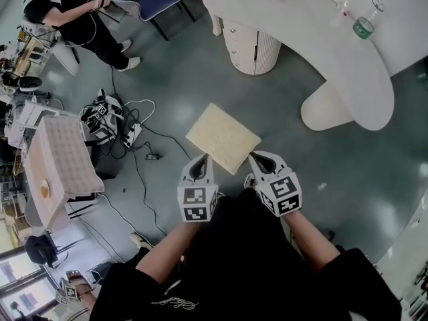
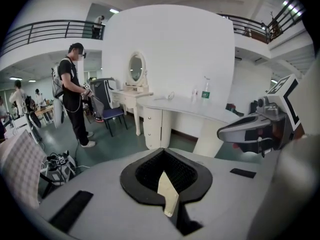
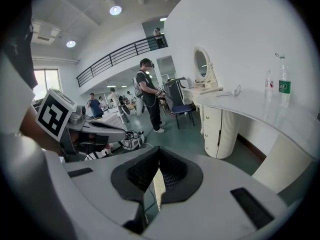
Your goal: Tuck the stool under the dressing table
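1. the stool [image 1: 224,138], with a cream square seat, stands on the grey-green floor [image 1: 174,79] at the middle of the head view. it is out in the open, not under the dressing table [image 1: 348,59] that curves across at 1 to 2 o'clock.
2. the left gripper [image 1: 200,159] sits at the seat's 7 o'clock edge, its jaws drawn narrow on a cream sliver of that edge.
3. the right gripper [image 1: 257,156] sits at the seat's 4 o'clock edge, its jaws likewise pinched tight on the rim.
4. a green-labelled bottle [image 1: 364,27] lies on the tabletop at 1 o'clock.
5. cables [image 1: 134,136] lie on the floor at 9 o'clock.
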Tool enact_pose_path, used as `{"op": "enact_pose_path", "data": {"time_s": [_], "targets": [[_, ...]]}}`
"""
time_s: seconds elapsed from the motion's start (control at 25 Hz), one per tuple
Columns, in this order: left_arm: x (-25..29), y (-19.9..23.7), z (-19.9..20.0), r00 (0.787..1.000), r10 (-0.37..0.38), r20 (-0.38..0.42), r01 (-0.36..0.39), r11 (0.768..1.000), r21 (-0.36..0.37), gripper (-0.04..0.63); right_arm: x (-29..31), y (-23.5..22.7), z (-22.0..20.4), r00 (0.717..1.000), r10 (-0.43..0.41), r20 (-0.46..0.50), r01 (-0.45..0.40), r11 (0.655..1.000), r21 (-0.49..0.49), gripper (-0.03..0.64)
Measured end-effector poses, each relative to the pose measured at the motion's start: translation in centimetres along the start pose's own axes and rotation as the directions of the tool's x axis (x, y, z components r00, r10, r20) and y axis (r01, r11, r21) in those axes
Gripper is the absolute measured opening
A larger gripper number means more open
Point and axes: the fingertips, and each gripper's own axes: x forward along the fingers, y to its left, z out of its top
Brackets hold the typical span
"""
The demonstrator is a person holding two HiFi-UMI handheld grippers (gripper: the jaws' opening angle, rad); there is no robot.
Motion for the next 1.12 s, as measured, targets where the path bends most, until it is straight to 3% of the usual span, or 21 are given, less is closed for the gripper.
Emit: {"op": "enact_pose_path", "data": {"time_s": [0.24, 0.6, 0.92, 1.12], "targets": [[1.5, -1.2, 0.2, 0.999, -0.018, -0.047, 0.019, 1.000, 0.020, 0.006, 0.9, -1.9, 0.2, 1.000, 0.009, 0.000, -0.009, 1.000, 0.009, 0.006], [5.0, -1.3, -0.5, 0.992, -0.077, -0.103, 0.080, 0.996, 0.029, 0.006, 1.9, -5.3, -1.6, 0.998, -0.050, -0.028, 0.052, 0.996, 0.069, 0.006], [8.4, 1.4, -3.1, 0.973, -0.116, -0.201, 0.118, 0.993, -0.005, 0.006, 6.2, -5.3, -1.6, 0.992, -0.045, -0.119, 0.050, 0.998, 0.038, 0.006], [10.3, 5.1, -5.3, 0.955, -0.130, -0.265, 0.114, 0.991, -0.076, 0.006, 11.4, -4.2, -0.7, 0.983, -0.006, -0.183, 0.007, 1.000, 0.005, 0.006]]}}
